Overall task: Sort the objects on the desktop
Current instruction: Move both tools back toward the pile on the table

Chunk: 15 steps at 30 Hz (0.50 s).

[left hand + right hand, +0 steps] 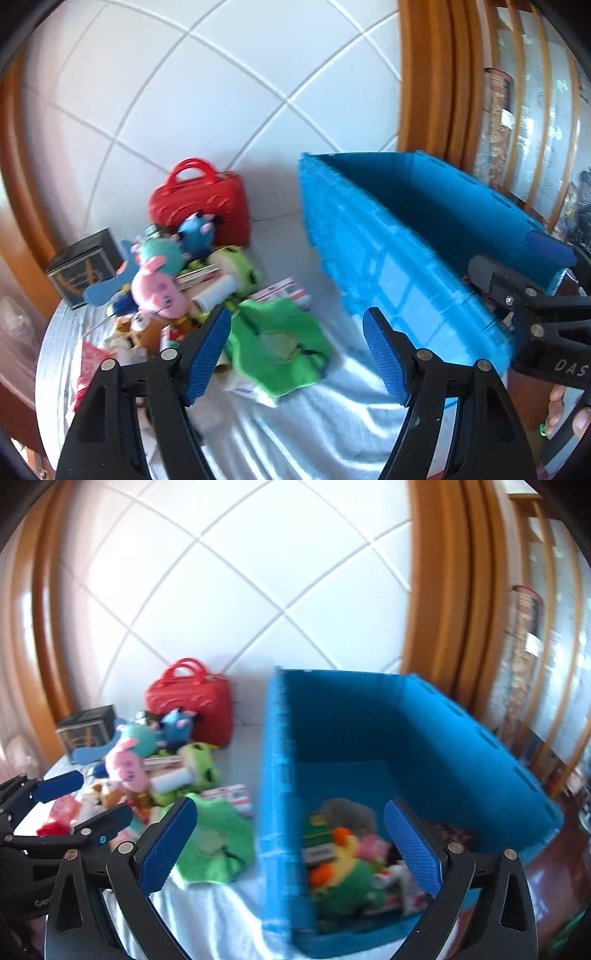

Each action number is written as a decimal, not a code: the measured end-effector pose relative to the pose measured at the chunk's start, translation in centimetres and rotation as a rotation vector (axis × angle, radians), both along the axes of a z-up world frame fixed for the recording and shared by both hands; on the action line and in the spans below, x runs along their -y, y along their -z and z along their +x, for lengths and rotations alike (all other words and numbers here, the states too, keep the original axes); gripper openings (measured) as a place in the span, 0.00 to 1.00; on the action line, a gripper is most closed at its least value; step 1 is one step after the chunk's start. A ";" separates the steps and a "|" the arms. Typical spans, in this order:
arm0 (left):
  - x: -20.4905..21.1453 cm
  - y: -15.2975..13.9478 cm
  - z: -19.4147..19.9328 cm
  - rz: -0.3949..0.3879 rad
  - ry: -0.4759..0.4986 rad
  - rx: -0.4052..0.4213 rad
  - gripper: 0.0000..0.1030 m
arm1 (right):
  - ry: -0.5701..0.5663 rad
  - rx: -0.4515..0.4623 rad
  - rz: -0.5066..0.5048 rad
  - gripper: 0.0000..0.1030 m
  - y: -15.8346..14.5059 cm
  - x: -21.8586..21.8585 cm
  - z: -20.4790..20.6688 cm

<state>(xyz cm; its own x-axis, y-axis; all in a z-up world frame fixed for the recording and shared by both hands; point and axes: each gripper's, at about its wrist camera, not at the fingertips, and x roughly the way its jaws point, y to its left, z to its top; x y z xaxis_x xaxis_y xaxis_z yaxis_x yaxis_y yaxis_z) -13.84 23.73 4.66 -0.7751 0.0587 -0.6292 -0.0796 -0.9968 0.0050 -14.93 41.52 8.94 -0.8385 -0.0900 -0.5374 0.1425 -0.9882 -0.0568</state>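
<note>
A: Two grippers in play. The left gripper [295, 354] has its jaws spread with nothing between them, hanging above the white cloth [332, 435].

B: And the right gripper [290, 843]?

A: Spread as wide as it goes, empty too, hovering at the near rim of the one blue bin [280, 775]. From the left wrist it pokes in at three o'clock.

B: What's in the bin?

A: A blurred heap at six o'clock on its floor: one green and orange plush [343, 878] and one grey lump [349, 810] behind it; the rest I cannot separate.

B: Still unsorted?

A: A pile at nine o'clock of the bin, on the cloth. One red case [201, 206] against the tiled wall at the back, one dark box [83, 271] at the pile's ten o'clock, one pink plush [157, 290], one blue plush [197, 230], one white roll [216, 293], one green cloth toy [280, 343] lying nearest the bin. Smaller items under them are too blurred to count.
</note>
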 end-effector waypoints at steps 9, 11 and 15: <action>15.6 6.3 3.0 0.001 -0.220 0.101 0.71 | -0.234 0.121 0.010 1.00 5.0 13.1 -1.1; 18.5 7.9 3.9 -0.005 -0.262 0.131 0.71 | -0.271 0.164 0.006 1.00 6.7 15.5 -1.3; 23.1 11.4 5.7 -0.024 -0.307 0.188 0.71 | -0.324 0.258 0.019 1.00 10.8 20.2 -1.3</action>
<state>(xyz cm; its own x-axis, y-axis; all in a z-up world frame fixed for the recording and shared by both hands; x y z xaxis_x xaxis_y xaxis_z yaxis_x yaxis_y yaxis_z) -8.15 0.67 -6.77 -0.6248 -0.1753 -0.7609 0.2214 -0.9742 0.0427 -16.19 21.31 -1.86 -0.6064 -0.3151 -0.7301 0.4575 -0.8892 0.0038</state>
